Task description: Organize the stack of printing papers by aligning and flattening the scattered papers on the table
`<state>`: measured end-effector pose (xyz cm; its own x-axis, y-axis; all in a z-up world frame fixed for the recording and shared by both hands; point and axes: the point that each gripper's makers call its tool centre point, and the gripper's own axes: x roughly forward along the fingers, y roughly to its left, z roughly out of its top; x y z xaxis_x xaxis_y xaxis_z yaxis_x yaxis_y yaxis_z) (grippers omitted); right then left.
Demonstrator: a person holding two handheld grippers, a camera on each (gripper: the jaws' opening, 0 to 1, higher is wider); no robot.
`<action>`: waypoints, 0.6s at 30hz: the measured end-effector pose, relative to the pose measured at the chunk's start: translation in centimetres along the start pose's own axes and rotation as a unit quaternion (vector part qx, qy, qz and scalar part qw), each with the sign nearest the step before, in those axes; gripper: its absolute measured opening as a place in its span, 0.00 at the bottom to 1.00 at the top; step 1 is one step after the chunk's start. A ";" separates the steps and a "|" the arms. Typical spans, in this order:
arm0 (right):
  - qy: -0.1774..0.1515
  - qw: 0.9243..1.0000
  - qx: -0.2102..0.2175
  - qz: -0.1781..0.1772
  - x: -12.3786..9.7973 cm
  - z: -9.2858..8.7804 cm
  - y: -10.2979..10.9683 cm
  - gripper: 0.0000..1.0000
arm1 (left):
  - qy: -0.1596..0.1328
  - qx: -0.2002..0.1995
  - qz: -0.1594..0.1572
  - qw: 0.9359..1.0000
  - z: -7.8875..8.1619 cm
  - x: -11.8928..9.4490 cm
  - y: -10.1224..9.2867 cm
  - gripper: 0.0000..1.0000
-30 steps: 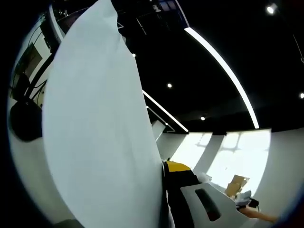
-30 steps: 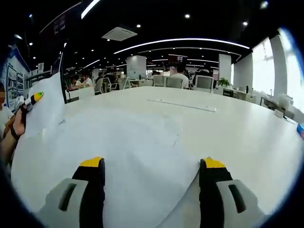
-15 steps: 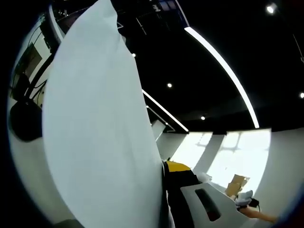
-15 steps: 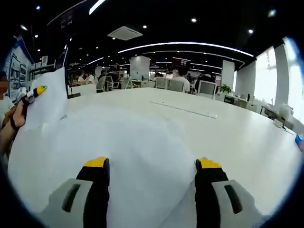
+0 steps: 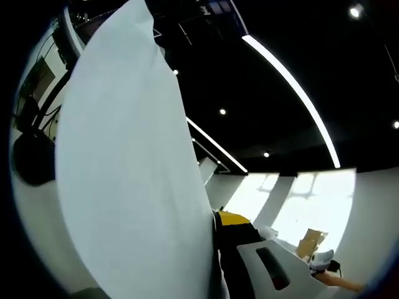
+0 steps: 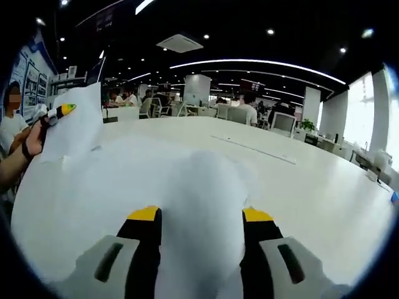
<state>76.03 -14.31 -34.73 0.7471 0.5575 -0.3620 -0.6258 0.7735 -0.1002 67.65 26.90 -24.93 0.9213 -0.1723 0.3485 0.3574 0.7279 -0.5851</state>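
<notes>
A large white paper sheet stands upright along the left of the left gripper view. My left gripper is shut on its edge; one yellow-tipped finger shows and the other is hidden behind the sheet. In the right gripper view, that left gripper holds the lifted sheet corner at the far left, with a hand behind it. The rest of the paper lies on the white table. My right gripper is open, with a raised hump of paper between its jaws.
A long thin strip lies on the table beyond the paper. Chairs and seated people line the table's far edge. A cardboard box sits low on the right in the left gripper view.
My right gripper's jaws have drawn closer together and the paper between them has bulged upward. The right view has shifted slightly. The left gripper and its sheet have not moved.
</notes>
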 end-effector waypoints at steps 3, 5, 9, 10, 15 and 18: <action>0.004 1.000 0.011 0.001 0.1 -0.1 -0.1 0.42 | 0.000 0.000 0.000 1.000 0.0 0.0 0.0 0.07; 0.008 1.000 0.025 0.005 0.1 -0.2 0.0 0.41 | 0.000 0.000 0.000 1.000 0.0 0.0 0.0 0.07; 0.009 1.000 0.027 0.005 0.1 -0.2 -0.1 0.40 | 0.000 0.000 0.000 1.000 0.0 0.0 0.0 0.07; 0.015 0.999 0.039 0.005 0.1 -0.3 -0.1 0.40 | -0.001 0.000 0.000 1.000 0.0 0.0 0.0 0.07; 0.018 0.999 0.030 0.007 0.1 -0.2 0.0 0.34 | -0.003 0.000 0.002 1.000 0.1 0.0 0.1 0.07; 0.020 0.999 0.043 0.005 0.0 -0.2 -0.3 0.29 | -0.003 0.001 0.002 1.000 0.1 0.0 0.1 0.07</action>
<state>76.12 -14.61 -34.89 0.7303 0.5540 -0.3997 -0.6102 0.7921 -0.0169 67.62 27.06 -24.90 0.9219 -0.1652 0.3504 0.3534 0.7293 -0.5858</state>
